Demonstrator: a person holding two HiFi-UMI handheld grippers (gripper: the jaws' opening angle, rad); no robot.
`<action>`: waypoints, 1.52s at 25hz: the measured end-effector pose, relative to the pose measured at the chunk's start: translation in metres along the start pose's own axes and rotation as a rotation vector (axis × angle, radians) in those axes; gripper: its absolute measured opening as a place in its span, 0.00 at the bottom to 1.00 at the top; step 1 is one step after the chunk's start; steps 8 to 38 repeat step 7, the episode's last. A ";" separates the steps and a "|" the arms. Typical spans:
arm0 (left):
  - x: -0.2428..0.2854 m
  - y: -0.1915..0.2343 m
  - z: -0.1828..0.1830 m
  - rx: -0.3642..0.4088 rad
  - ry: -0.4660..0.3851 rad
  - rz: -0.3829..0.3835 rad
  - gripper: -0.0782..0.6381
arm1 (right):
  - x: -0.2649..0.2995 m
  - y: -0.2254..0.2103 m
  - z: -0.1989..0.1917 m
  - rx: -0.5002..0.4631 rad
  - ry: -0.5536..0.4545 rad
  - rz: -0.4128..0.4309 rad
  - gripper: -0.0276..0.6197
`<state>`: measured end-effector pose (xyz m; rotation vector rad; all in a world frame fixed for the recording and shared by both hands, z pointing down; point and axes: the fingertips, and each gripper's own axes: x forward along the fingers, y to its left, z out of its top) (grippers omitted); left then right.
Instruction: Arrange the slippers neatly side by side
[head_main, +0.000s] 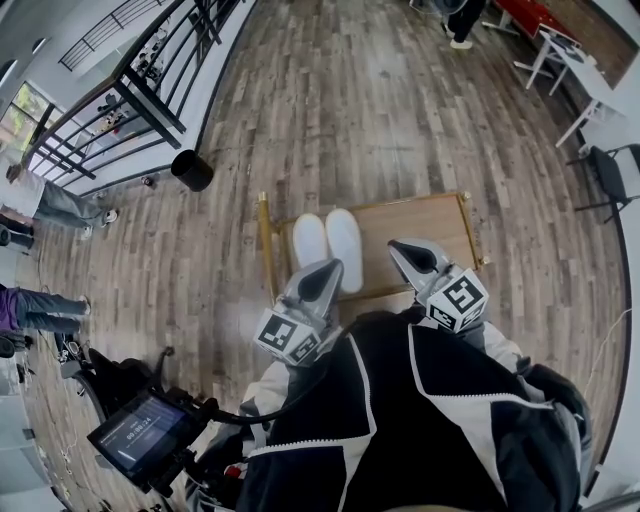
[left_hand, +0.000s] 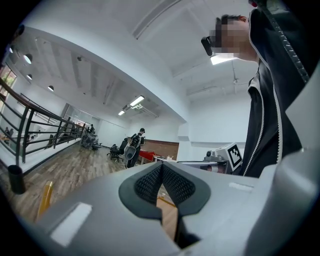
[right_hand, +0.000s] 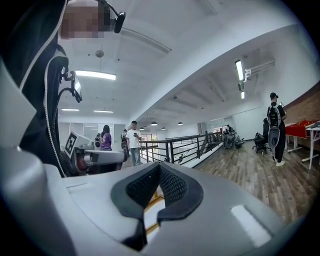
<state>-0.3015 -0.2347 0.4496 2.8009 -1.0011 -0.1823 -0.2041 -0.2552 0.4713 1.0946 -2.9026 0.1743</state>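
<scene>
Two white slippers lie side by side, toes away from me, on the left half of a low wooden table in the head view. My left gripper is held up close to my chest, shut and empty, its tip just over the near end of the slippers. My right gripper is also raised near my body, shut with nothing in it, over the table's middle. In the left gripper view the pads meet; in the right gripper view the pads meet too. Neither gripper view shows the slippers.
The table has yellow side rails. A black bin stands on the wood floor at the left, by a black railing. White tables and a chair are at the right. People stand far left.
</scene>
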 end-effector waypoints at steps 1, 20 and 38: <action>0.000 0.000 0.000 0.000 0.000 -0.001 0.14 | 0.000 0.001 0.000 -0.002 0.000 0.003 0.04; -0.002 -0.003 -0.003 -0.010 0.009 -0.013 0.14 | -0.002 0.004 -0.003 -0.001 0.008 0.001 0.04; -0.002 -0.003 -0.003 -0.010 0.009 -0.013 0.14 | -0.002 0.004 -0.003 -0.001 0.008 0.001 0.04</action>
